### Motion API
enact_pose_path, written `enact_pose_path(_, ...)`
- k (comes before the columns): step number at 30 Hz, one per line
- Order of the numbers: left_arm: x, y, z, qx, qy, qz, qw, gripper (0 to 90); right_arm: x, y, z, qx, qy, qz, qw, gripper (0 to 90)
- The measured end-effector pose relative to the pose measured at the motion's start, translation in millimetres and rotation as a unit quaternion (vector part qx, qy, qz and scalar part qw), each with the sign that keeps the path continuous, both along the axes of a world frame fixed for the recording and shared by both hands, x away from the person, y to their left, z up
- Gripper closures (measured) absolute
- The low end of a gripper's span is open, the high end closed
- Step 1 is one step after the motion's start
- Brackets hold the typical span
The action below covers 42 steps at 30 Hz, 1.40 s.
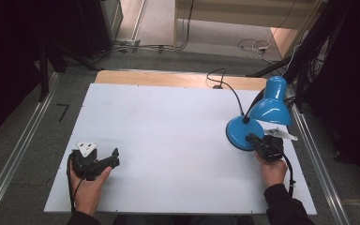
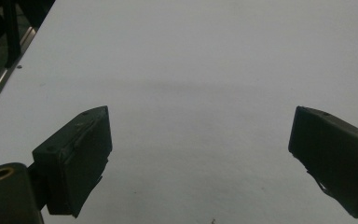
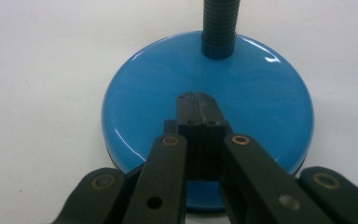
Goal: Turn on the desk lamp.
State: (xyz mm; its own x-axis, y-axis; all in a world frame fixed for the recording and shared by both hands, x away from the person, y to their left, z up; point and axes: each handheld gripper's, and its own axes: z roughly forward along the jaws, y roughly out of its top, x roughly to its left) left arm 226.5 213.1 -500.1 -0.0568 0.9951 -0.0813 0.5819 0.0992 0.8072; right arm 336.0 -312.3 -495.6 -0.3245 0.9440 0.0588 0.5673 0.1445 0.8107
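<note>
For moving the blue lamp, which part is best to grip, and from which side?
Probably the black flexible neck, low, just above the round base: it is slim enough for jaws, while the base is wide and flat. Come from the person's side, where the right gripper sits shut over the base.

- We see a lamp in glossy bright blue, shade and round base alike, with white glints on the base.
- Its ribbed neck is dark grey to black, and so is its cord.
- The desk is plain white, with a light wood strip along its far edge.
- Both grippers, left and right, are matt black with brass-coloured rivets.
- The left gripper carries a pale grey plate.
- The floor is grey.
</note>
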Motion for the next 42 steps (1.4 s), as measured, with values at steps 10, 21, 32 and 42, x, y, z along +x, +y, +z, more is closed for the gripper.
enact_pose_path(10,-0.2,0.2,0.0,0.0,0.001,0.0,1.0,6.9,-1.5,1.6,-0.3,-0.007,-0.003,-0.001,1.0,87.7)
enact_pose_path(21,0.1,0.2,-0.3,-0.002,0.002,0.0,1.0,6.9,-2.7,2.9,-1.0,-0.013,-0.007,-0.003,0.9999,87.7)
enact_pose_path(32,-0.1,0.1,-0.2,-0.002,0.002,0.0,1.0,6.9,-3.1,3.1,-1.3,-0.014,-0.007,-0.002,0.9999,87.8)
enact_pose_path(42,0.0,0.2,-0.3,-0.002,0.002,0.0,1.0,6.9,-3.6,3.4,-1.7,-0.016,-0.009,-0.003,0.9998,87.8)
